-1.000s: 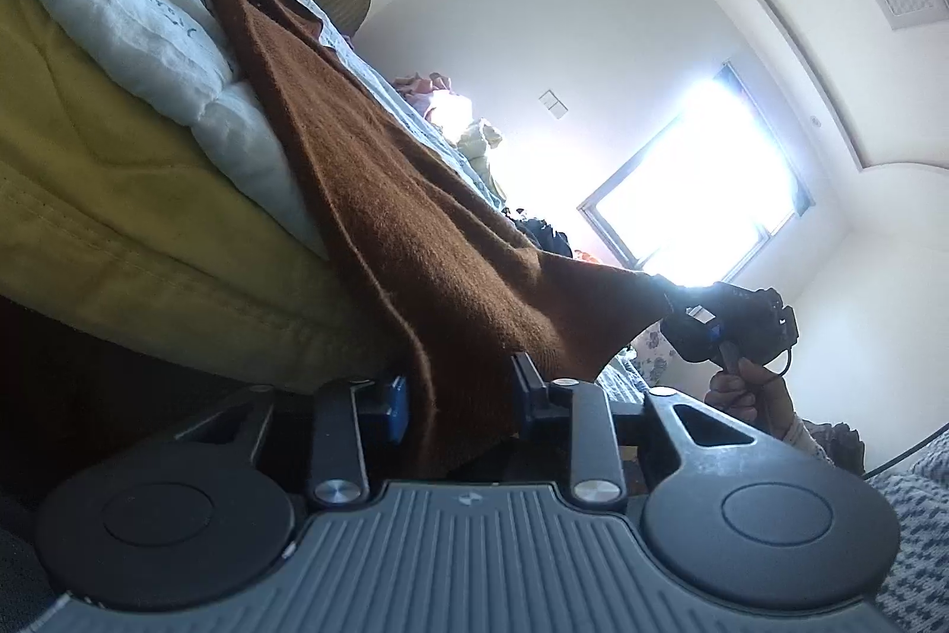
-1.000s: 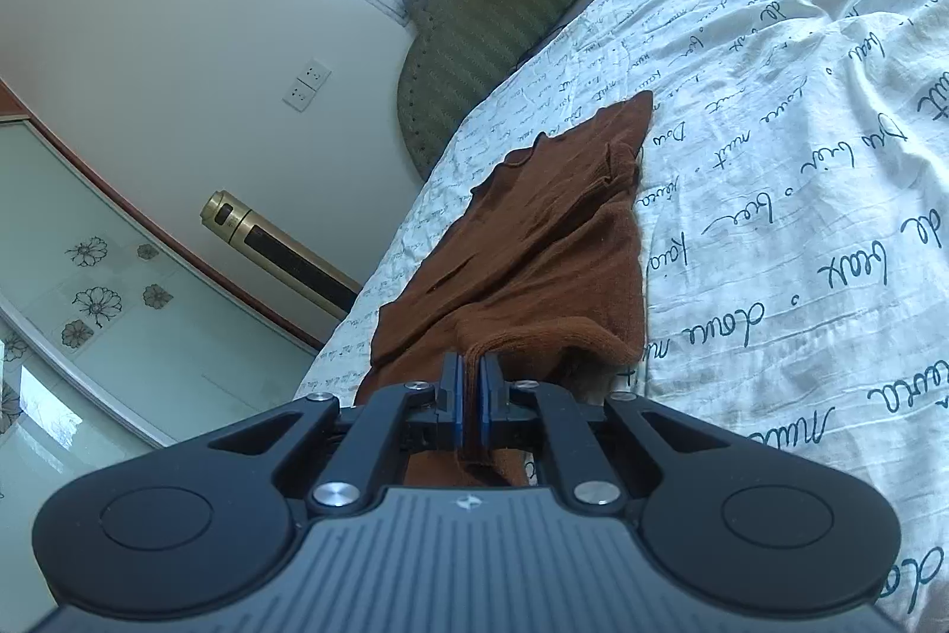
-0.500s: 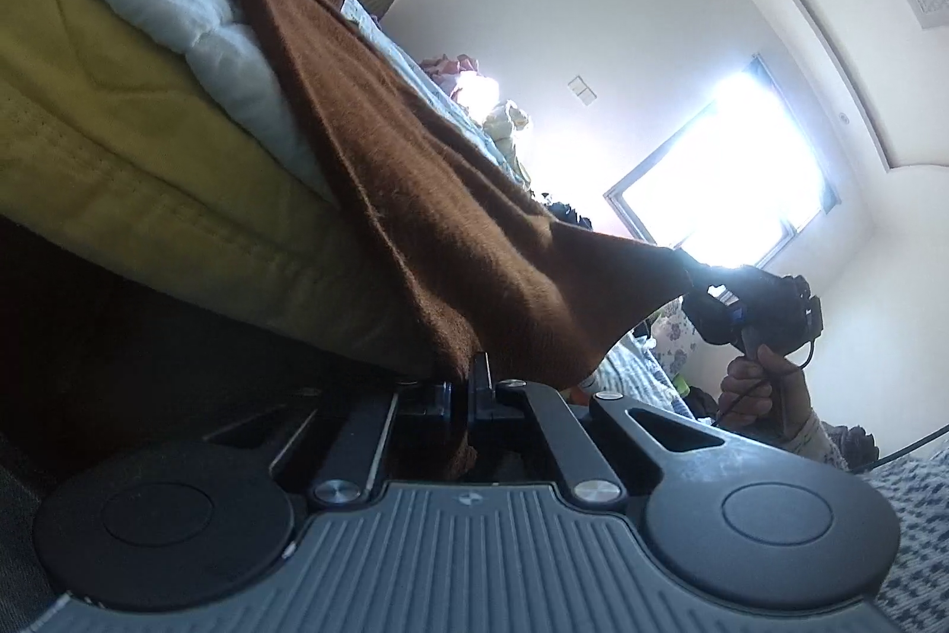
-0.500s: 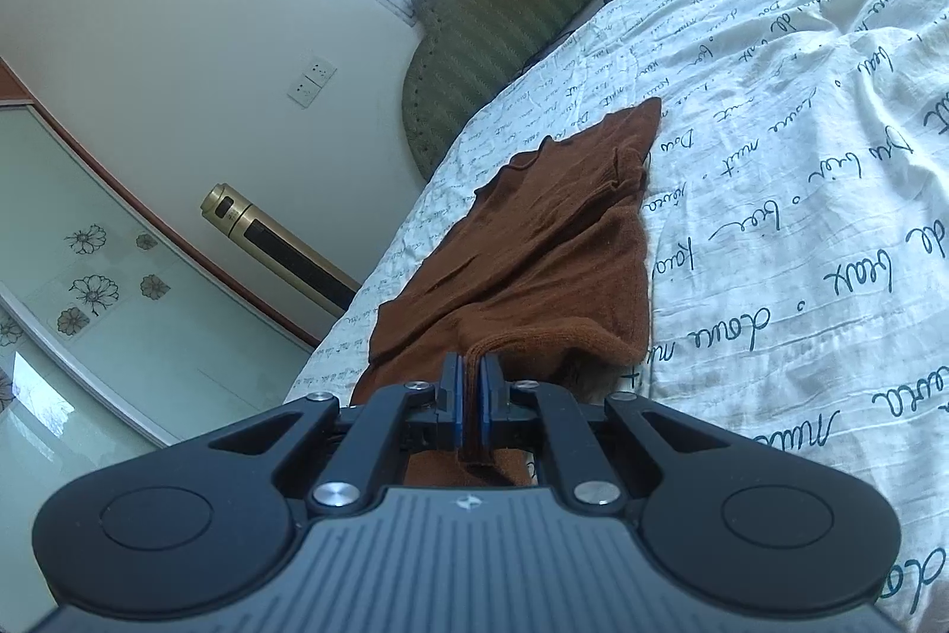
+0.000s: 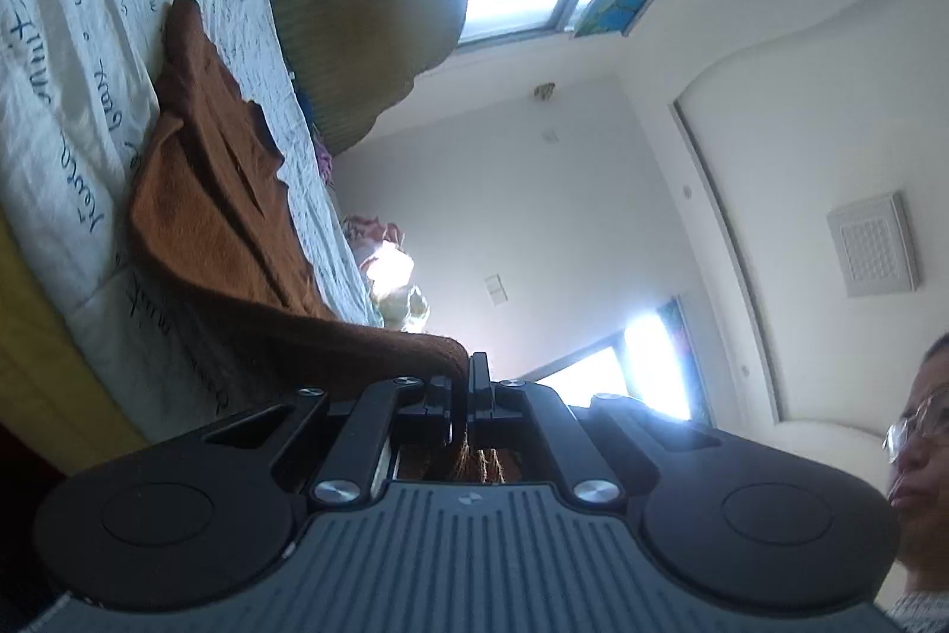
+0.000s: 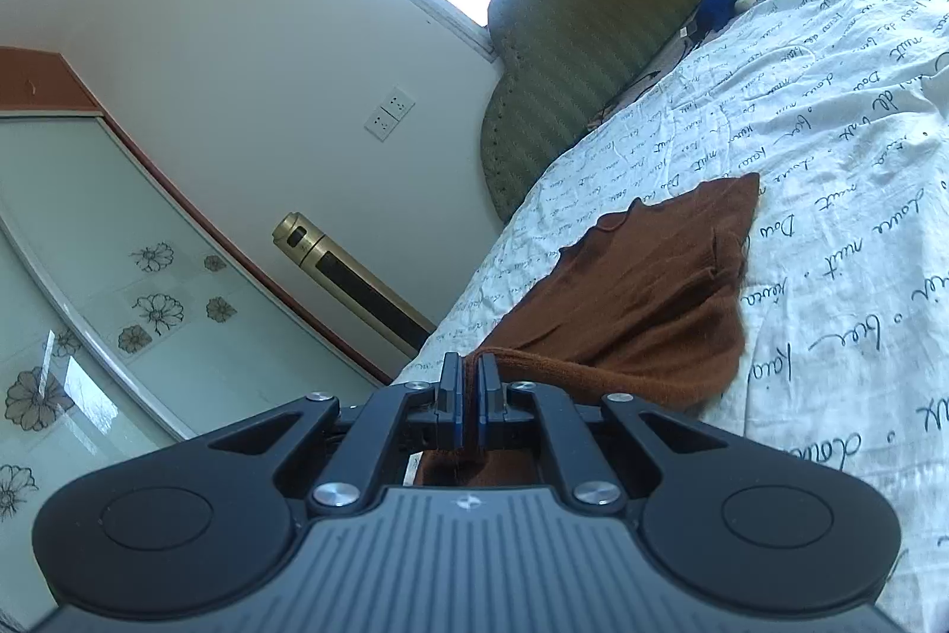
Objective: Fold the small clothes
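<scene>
Both grippers are clamped on the brown garment [image 6: 646, 301]. Left gripper [image 5: 461, 384] has its jaws pressed together on one edge of the cloth, strands hanging down behind the pads. Right gripper [image 6: 468, 395] pinches another edge between its blue-lined pads. From those two held edges the garment runs back onto the bed [image 6: 830, 170], where most of it lies rumpled on the white sheet printed with handwriting, near the green headboard [image 6: 593, 40].

Black ribbed tool [image 6: 468, 390] — silver screws, blue pads [image 6: 455, 404].
</scene>
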Available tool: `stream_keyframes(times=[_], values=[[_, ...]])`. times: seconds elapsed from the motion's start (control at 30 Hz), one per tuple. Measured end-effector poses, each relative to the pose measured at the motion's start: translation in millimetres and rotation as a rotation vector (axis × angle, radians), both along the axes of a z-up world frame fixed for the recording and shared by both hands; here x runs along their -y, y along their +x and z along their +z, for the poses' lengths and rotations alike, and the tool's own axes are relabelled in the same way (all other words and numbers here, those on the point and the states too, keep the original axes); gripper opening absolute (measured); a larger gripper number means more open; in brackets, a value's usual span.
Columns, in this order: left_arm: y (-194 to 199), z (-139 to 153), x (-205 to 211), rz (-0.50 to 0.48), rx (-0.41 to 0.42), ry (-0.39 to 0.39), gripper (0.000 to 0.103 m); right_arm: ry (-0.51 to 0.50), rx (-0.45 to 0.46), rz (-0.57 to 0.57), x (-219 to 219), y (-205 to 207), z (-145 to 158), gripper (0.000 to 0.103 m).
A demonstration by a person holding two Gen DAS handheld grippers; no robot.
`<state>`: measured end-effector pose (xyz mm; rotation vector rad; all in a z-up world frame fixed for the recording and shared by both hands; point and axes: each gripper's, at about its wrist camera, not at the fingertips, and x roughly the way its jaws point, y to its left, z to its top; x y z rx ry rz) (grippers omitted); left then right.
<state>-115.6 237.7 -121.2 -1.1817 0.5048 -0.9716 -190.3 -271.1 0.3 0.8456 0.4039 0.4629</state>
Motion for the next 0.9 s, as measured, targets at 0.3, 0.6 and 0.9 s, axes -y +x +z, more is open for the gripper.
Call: stream_keyframes(times=[0.3, 0.6, 0.9], values=[[94, 20, -9, 0.095, -0.172, -0.015, 0.003, 0.135, -0.100, -0.004, 23, 97, -26, 0.005], [243, 18, 36, 0.078, -0.351, 0.146, 0.003, 0.225, -0.249, -0.051, 56, 238, -84, 0.005], [316, 3, 33, 0.115, -0.447, 0.187, 0.003, 0.237, -0.301, -0.089, 67, 298, -114, 0.005]])
